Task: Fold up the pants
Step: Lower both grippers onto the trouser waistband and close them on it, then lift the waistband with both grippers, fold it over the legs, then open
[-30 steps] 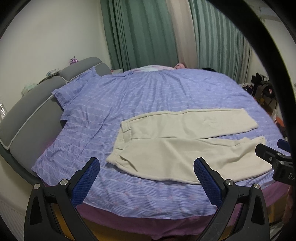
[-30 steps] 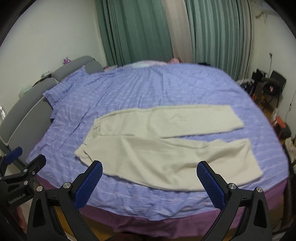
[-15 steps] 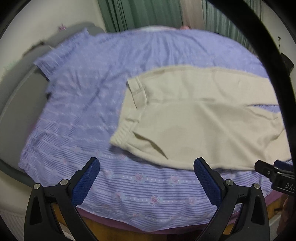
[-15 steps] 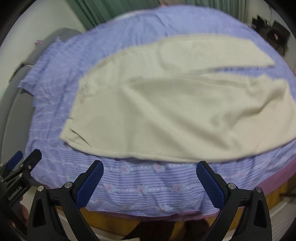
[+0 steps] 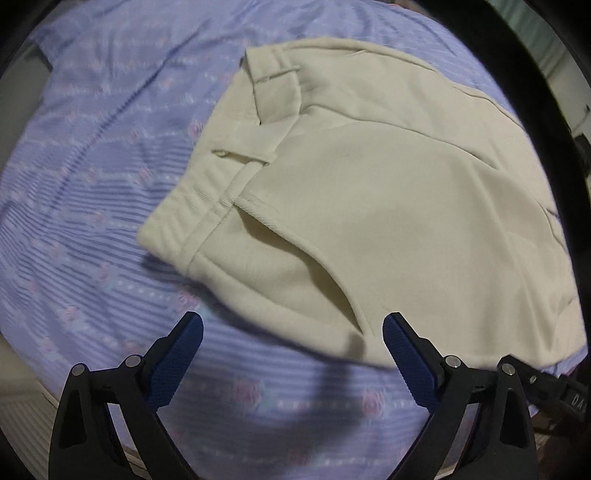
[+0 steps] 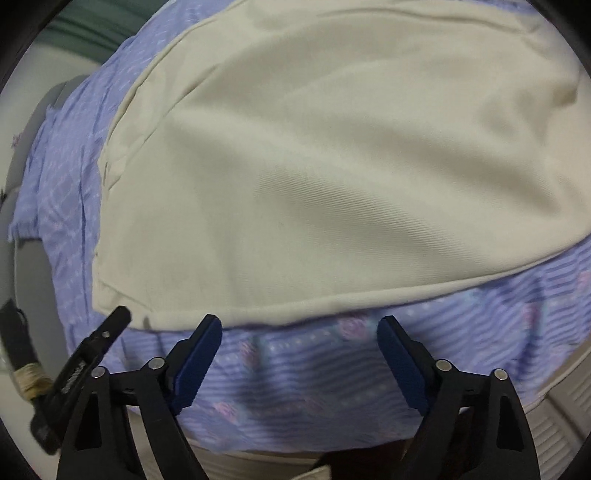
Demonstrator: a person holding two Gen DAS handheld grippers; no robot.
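Note:
Cream pants [image 5: 388,192] lie flat on the bed, waistband [image 5: 207,199] to the left, legs running right. My left gripper [image 5: 293,332] is open and empty, just short of the near hip edge by the side pocket [image 5: 306,273]. In the right wrist view the near leg of the pants [image 6: 332,177] fills the frame. My right gripper [image 6: 301,332] is open and empty, hovering just short of the leg's near edge. The left gripper [image 6: 107,332] shows at that view's lower left.
The bed carries a purple striped sheet with flower print [image 5: 85,206]. The bed's near edge [image 6: 554,387] runs just below the grippers. A grey headboard [image 6: 33,266] stands at the left, green curtains [image 6: 85,33] behind.
Both grippers have moved forward and down toward the pants, from a wide view of the bed to close over the near edge. Both stay open.

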